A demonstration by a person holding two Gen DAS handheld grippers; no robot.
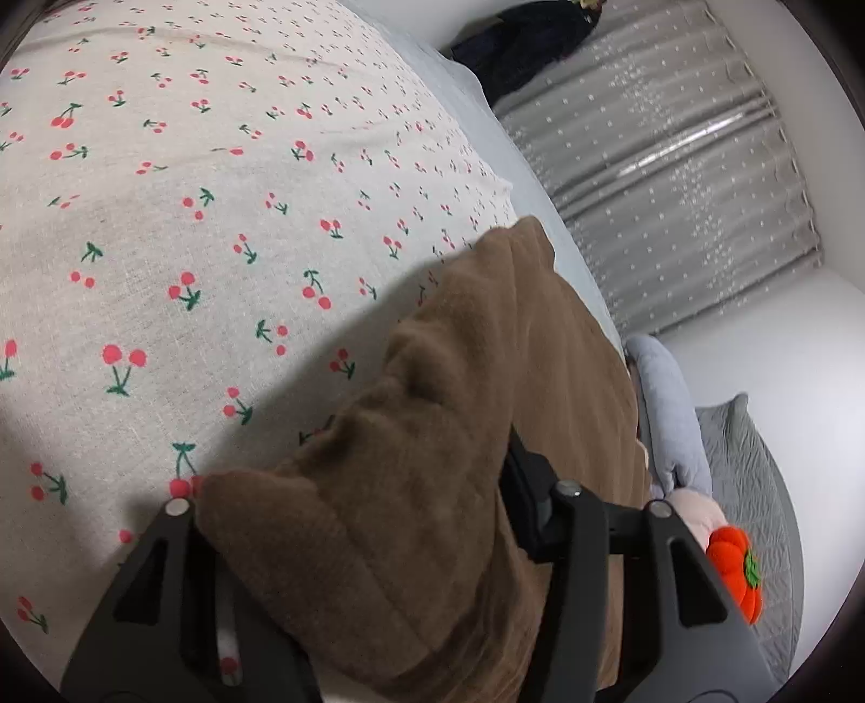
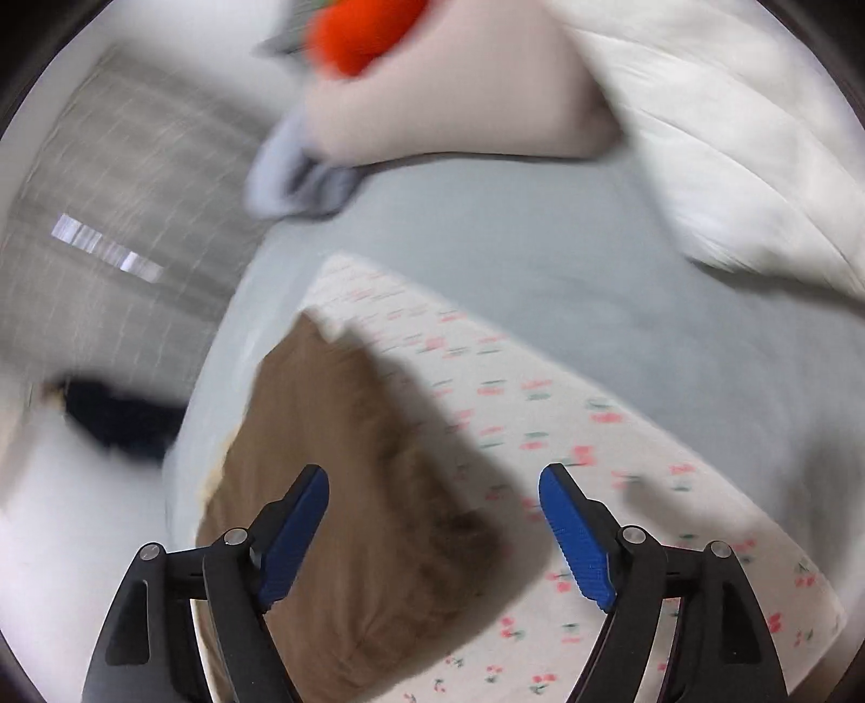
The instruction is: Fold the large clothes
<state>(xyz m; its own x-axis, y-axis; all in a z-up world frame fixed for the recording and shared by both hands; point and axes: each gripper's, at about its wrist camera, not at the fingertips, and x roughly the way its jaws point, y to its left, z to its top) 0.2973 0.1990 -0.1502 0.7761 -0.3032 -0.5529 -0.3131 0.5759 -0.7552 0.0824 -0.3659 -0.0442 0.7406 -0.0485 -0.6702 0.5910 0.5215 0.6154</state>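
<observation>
A brown fleece garment (image 1: 459, 405) lies bunched on the cherry-print sheet (image 1: 216, 216) and runs back over my left gripper (image 1: 411, 486). It covers the left finger and fills the space between the jaws. Only the black right finger (image 1: 521, 481) shows at the cloth's edge, and the pads are hidden. In the blurred right wrist view the brown garment (image 2: 346, 432) lies as a folded block on the cherry-print sheet (image 2: 594, 459). My right gripper (image 2: 432, 486) hangs above its right edge, blue pads (image 2: 573, 535) wide apart with nothing between them.
Grey-blue bedding (image 2: 540, 243) surrounds the sheet. A white duvet (image 2: 730, 162) and a pink pillow (image 2: 459, 97) with an orange plush (image 2: 362, 38) lie at the far end. A grey curtain (image 1: 676, 189) and dark clothes (image 1: 530, 48) border the bed, near a grey quilted pillow (image 1: 757, 486).
</observation>
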